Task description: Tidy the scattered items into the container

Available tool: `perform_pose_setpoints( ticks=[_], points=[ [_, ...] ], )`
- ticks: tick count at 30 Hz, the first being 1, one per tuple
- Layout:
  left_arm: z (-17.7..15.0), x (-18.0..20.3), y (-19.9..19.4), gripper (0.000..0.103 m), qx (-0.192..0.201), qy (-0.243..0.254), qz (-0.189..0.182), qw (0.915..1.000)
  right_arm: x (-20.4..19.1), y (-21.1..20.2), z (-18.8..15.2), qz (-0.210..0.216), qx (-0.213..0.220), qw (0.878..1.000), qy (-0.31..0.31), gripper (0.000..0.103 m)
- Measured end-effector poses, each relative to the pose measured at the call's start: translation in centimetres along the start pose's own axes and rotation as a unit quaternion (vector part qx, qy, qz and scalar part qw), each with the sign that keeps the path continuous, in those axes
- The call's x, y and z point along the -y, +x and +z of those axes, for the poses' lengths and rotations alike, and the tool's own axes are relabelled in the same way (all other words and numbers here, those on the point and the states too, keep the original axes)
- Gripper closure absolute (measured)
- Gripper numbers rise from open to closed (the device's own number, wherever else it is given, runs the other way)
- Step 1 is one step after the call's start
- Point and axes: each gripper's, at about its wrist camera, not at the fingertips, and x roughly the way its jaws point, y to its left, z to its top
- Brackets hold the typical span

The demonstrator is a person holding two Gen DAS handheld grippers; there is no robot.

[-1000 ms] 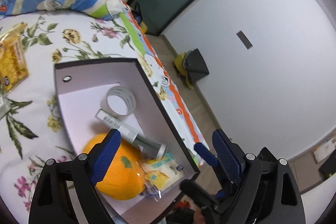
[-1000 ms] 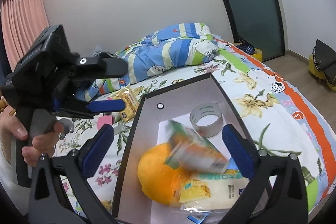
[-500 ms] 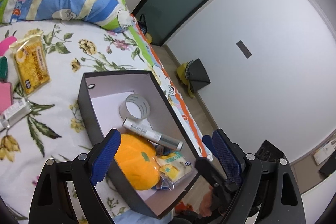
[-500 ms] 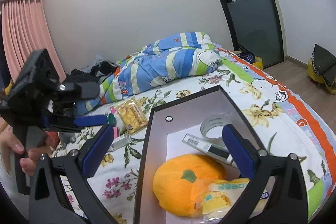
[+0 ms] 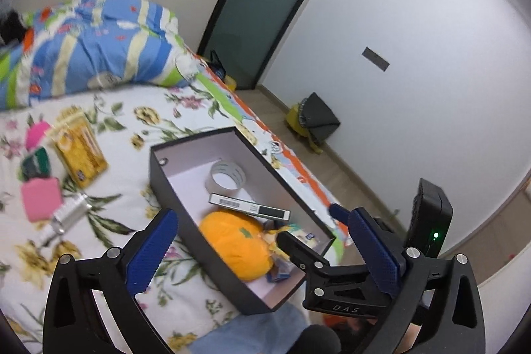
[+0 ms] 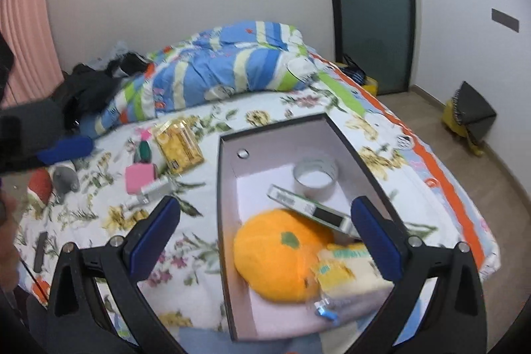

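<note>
Plainly, by item:
Container: a black-walled rectangular cardboard box with a pale lilac inside and a round hole in its far wall, lying open-topped on the floral bedsheet near the bed's edge.
Inside the box: a clear roll of tape at the far end; a long white tube with a barcode and dark cap lying slantwise, resting on a round orange plush fruit with a green patch; a yellow-and-green plastic snack packet beside the plush at the near end.
Scattered on the sheet, left of the box: a yellow foil packet, a pink block, a small green-and-pink object, a silvery tube, a grey lump and a flat dark strip.
Left tongs: blue-padded fingers spread wide, nothing between them, hanging above the box's near end.
Right tongs: likewise released and bare, fingers straddling the box's near left wall and the plush.
Background: a blue striped quilt at the bed's head and a frosted glass door.
</note>
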Motion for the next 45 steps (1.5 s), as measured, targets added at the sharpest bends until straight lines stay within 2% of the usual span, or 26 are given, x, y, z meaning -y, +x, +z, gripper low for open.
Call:
perform_pose_setpoints(
  ticks=[2,5,11,18,20,24,28,31,35,38,45],
  points=[
    [-0.3,0.8,-0.4,0.001,-0.009,0.019,0.04,0.999,0.1,-0.8,-0.4,-0.017,-0.012,1.0,0.003,0.0],
    [-1.2,2.5,-0.8,0.001,-0.01,0.054,0.112,0.9921,0.7,-2.4,-1.0,-0.034,-0.03,0.999,0.014,0.0],
    [-3.8,5.3,-1.5,0.001,-0.002,0.1,0.175,0.9795,1.4,-5.9,-2.2,-0.051,-0.039,0.997,0.034,0.0],
    [-6.5,6.5,-2.2,0.001,0.002,0.094,0.169,0.9812,1.5,-8.8,-4.8,-0.05,-0.04,0.996,0.057,0.0],
    [-7.3,6.3,-2.2,0.001,-0.001,0.085,0.171,0.9816,1.3,-9.0,-5.3,-0.061,-0.045,0.996,0.056,0.0],
    [-8.0,6.0,-2.2,0.001,-0.001,0.061,0.172,0.9831,0.7,-10.1,-5.9,-0.065,-0.041,0.996,0.052,0.0],
    [-8.5,6.7,-2.4,0.001,0.0,0.069,0.176,0.9819,1.0,-10.9,-6.3,-0.055,-0.035,0.995,0.075,0.0],
    [-8.7,6.9,-2.2,0.001,0.0,0.069,0.175,0.9821,0.9,-11.6,-6.5,-0.079,-0.025,0.994,0.071,0.0],
    [-8.8,7.3,-2.2,0.001,0.001,0.074,0.185,0.9799,1.1,-11.2,-7.1,-0.048,-0.022,0.995,0.089,0.0],
    [-8.9,7.4,-2.1,0.001,0.004,0.084,0.199,0.9764,1.0,-10.6,-7.2,-0.046,-0.025,0.995,0.08,0.0],
    [-9.0,7.3,-1.8,0.001,0.004,0.075,0.194,0.9781,2.1,-9.2,-7.6,-0.043,-0.033,0.995,0.088,0.0]
  ],
)
